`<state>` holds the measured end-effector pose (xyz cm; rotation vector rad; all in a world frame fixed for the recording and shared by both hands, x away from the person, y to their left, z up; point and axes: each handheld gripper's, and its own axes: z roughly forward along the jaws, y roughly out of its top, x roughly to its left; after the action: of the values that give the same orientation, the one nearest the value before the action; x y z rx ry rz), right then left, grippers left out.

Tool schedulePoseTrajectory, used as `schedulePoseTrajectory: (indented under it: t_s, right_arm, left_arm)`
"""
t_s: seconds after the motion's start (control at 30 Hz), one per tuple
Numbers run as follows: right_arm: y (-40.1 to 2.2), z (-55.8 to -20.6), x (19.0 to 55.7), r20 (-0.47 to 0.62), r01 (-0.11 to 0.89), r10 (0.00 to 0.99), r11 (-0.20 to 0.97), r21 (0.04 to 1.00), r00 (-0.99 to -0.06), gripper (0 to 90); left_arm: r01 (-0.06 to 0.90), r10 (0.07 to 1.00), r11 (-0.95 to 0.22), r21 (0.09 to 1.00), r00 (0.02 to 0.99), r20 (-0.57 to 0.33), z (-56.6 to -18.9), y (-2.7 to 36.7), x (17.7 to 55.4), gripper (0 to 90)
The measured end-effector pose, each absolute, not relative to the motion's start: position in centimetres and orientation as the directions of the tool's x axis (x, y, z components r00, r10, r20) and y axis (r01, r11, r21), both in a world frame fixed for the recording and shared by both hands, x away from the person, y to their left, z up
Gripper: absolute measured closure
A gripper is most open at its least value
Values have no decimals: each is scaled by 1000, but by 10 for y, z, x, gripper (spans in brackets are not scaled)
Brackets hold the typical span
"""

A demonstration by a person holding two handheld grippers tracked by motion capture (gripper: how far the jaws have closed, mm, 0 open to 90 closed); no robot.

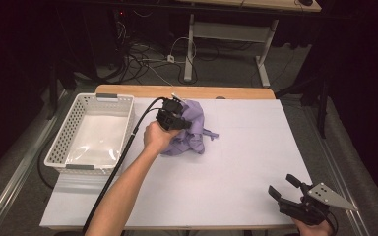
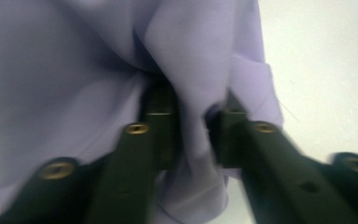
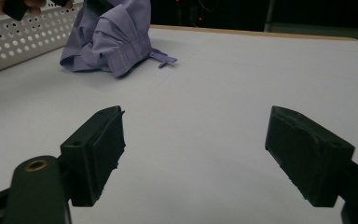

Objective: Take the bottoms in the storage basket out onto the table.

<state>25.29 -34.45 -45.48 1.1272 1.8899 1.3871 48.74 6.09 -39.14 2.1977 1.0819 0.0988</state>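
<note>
Shirt [image 1: 193,129], lilac, crumpled, on tabletop [image 1: 236,162] beside white basket [image 1: 92,129]. Right gripper [image 1: 286,186]: nearest, jaws spread, idle. Left gripper [image 1: 179,118]: a fold between its jaws, apparently loosely pinched. Step: grasping. Next: firm pinch, lift toward basket.

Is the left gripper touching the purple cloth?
Touching. In the left gripper view, a fold of the purple cloth sits between the left gripper jaws, against both.

Between your left claw [image 2: 191,130] jaws you have soft, matt lilac cloth, a shirt [image 1: 189,129], creased and smooth-woven. Beside it stands a white perforated plastic basket [image 1: 64,142]. Under your right claw [image 3: 193,154] lies the matt white counter [image 1: 236,162], wood-edged.
</note>
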Motion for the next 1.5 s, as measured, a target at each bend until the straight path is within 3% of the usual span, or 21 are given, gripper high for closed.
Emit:
schedulePoseTrajectory:
  t_s: [0.13,0.27,0.33,1.5]
  right_arm:
    - [-344,-455,253,52,310,858,127,942,-510,206]
    - [-344,-455,253,54,310,858,125,942,-510,206]
    - [-344,-455,253,54,311,858,125,942,-510,206]
    - [-345,-455,251,54,313,864,122,942,-501,206]
  left_arm:
    - [670,740,-419,613,643,-198,-386,64,484,545]
    - [654,745,-419,630,644,-173,-378,67,479,518]
    - [650,745,-407,642,643,-178,-375,70,477,455]
    - [572,731,-390,722,669,-135,-343,103,446,454]
